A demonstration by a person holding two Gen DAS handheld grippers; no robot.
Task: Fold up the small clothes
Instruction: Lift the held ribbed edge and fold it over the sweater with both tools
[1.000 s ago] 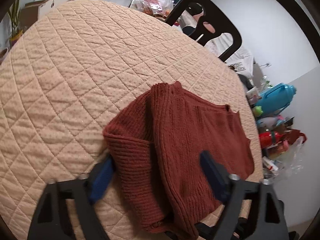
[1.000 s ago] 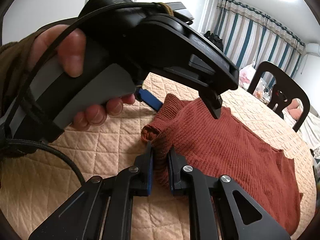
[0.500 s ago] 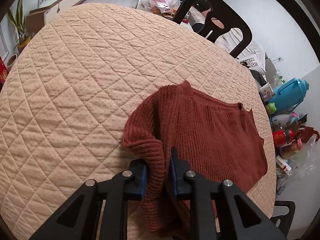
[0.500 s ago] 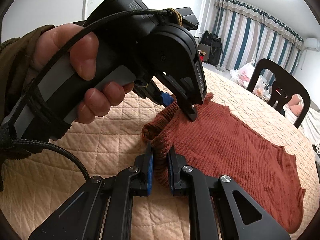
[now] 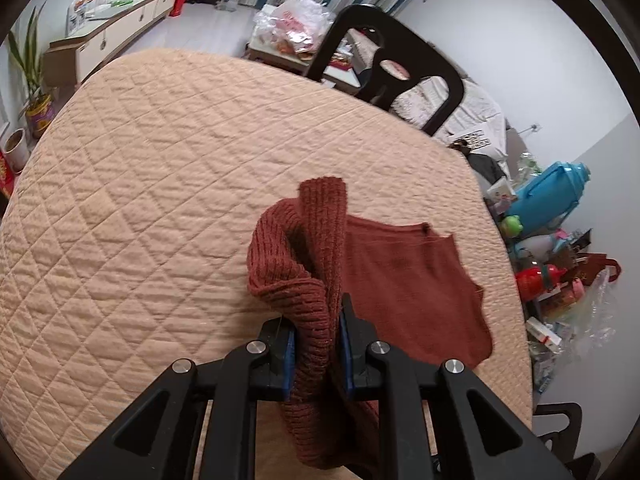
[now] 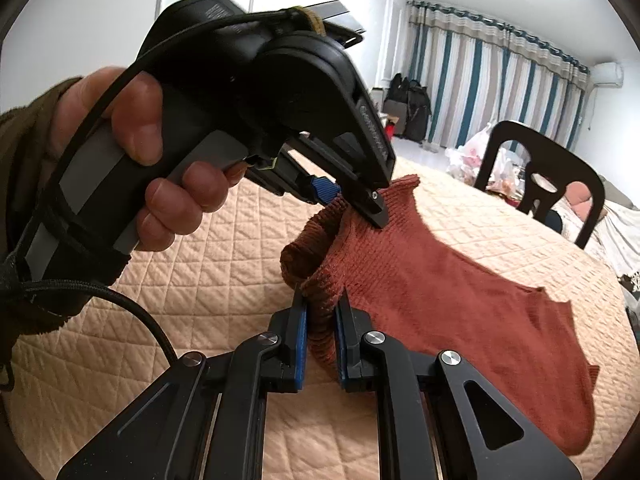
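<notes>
A small rust-red knitted sweater (image 5: 404, 288) lies on the quilted beige table cover (image 5: 140, 200). My left gripper (image 5: 316, 332) is shut on a bunched ribbed edge of the sweater and holds it lifted above the table. My right gripper (image 6: 320, 332) is shut on another ribbed edge of the sweater (image 6: 440, 292), also lifted. In the right wrist view the left gripper (image 6: 352, 204) shows, held in a hand, pinching the sweater just beyond my right fingers. The rest of the sweater drapes down to the table on the right.
A black chair (image 5: 384, 72) stands at the table's far edge and also shows in the right wrist view (image 6: 540, 176). A blue jug (image 5: 552, 196) and clutter sit off the table's right side. Plastic bags (image 5: 296, 20) lie beyond the chair.
My left gripper went from open around the sweater edge to shut on it. Both grippers have lifted their edges higher, so the sweater hangs bunched between them.
</notes>
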